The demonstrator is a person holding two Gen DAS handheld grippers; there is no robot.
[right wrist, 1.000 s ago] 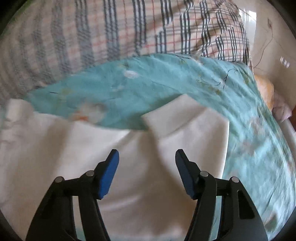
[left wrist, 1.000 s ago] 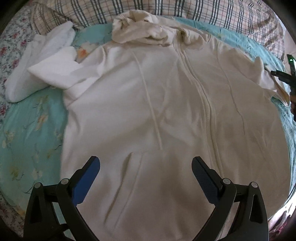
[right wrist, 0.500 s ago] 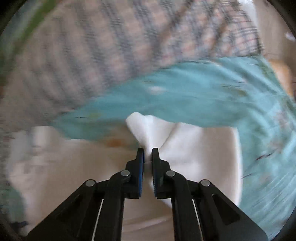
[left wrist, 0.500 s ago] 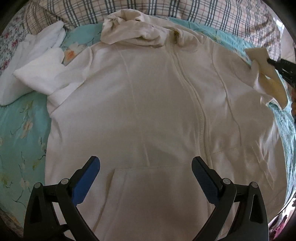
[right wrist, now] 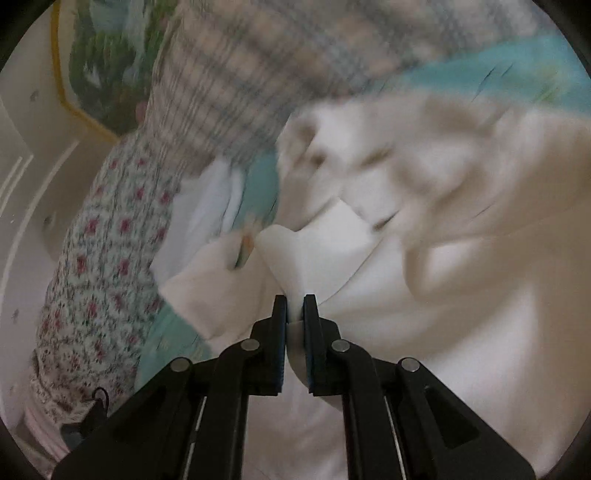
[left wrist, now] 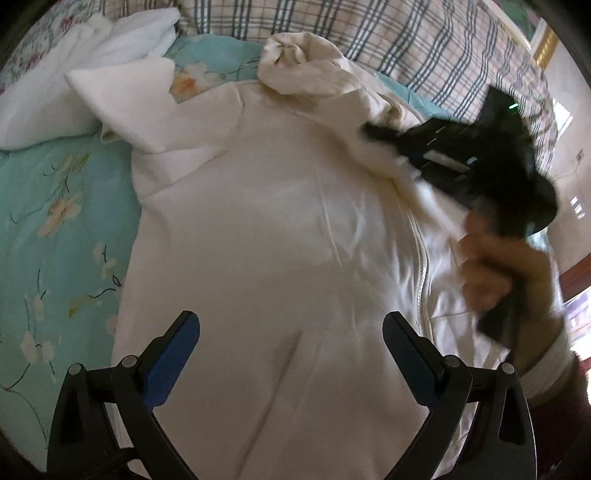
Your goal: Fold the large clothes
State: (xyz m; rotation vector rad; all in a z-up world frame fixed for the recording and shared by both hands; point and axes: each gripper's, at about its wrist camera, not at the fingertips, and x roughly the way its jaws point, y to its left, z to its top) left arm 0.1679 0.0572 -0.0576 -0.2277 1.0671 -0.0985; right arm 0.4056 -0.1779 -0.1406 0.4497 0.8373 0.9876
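The right tool, pinching the sleeve cuff of the cream zip-up cotton hoodie on the bed, hangs over its chest, while the spread left tool hovers near the hem.

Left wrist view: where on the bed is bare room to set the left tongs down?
Bare turquoise floral bedsheet lies left of the cream zip-up hoodie, below the white folded cloth. The plaid pillow end is crowded; right tongs cross the hoodie.

Bare sheet left of hoodie; pillow behind.
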